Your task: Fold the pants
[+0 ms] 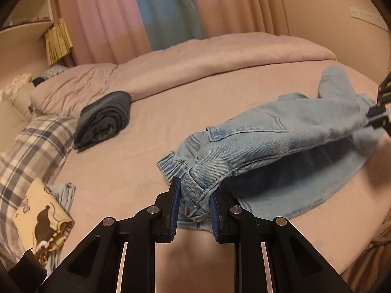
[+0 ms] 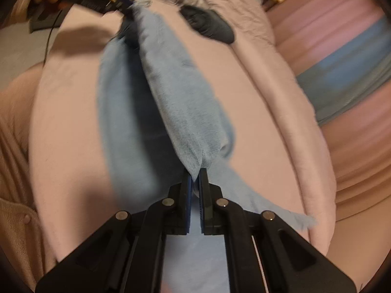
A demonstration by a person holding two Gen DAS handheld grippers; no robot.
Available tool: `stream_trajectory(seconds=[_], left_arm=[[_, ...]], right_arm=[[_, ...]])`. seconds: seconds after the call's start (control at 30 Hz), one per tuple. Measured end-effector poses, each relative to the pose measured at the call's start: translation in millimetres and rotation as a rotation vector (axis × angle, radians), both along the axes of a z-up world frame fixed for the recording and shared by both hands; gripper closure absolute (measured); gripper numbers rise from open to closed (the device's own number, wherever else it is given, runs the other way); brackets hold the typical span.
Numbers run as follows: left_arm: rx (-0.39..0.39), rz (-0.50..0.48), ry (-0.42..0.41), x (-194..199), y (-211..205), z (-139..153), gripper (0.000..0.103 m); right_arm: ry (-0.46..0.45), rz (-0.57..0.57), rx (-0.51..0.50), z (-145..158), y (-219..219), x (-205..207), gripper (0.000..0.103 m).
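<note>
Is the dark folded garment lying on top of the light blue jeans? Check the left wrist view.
No. The dark folded garment lies apart on the pink sheet, with bare sheet between it and the light blue jeans.

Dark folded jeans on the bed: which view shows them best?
Left wrist view. The dark folded jeans lie sharp and unobstructed on the pink sheet, folds visible. The right wrist view shows only a blurred dark shape near the top, beyond the light blue pants.
</note>
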State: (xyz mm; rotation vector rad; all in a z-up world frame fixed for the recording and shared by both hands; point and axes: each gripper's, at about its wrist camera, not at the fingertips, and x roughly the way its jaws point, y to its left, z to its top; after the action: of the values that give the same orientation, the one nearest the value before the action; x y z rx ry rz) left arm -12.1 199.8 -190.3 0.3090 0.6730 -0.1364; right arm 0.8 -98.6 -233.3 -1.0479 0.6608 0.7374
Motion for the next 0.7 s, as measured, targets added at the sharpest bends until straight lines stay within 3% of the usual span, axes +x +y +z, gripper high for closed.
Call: stream_trajectory(seconds=[0.17, 0.3, 0.5, 0.63, 0.7], left_arm=[[0.073, -0.031, 0.026, -14.9, -5.0, -24.6, 0.081], [0.205, -0.075, 0.030, -20.4, -19.6, -42.9, 0.081], [0.367, -0.117, 0.022, -27.2, -31.2, -50.9, 0.080], [0.372, -0.099, 0.033, -29.2, -34.7, -55.7, 0.078], [0.299, -0.087, 0.066, -33.5, -29.9, -43.0, 0.072]], right_arm=[[0.076, 0.020, -0.044, -22.3, 3.8, -27.1, 0.097], [0.116, 0.011, -0.076, -45.1, 7.7, -33.9, 0.097], [0.138, -0.027, -0.062, -39.3, 11.1, -32.6, 0.096], [0.198, -0.091, -0.025, -51.4, 8.8, -22.6, 0.095], [0.215, -0.120, 0.008, -50.0, 7.4, -18.1, 0.095]])
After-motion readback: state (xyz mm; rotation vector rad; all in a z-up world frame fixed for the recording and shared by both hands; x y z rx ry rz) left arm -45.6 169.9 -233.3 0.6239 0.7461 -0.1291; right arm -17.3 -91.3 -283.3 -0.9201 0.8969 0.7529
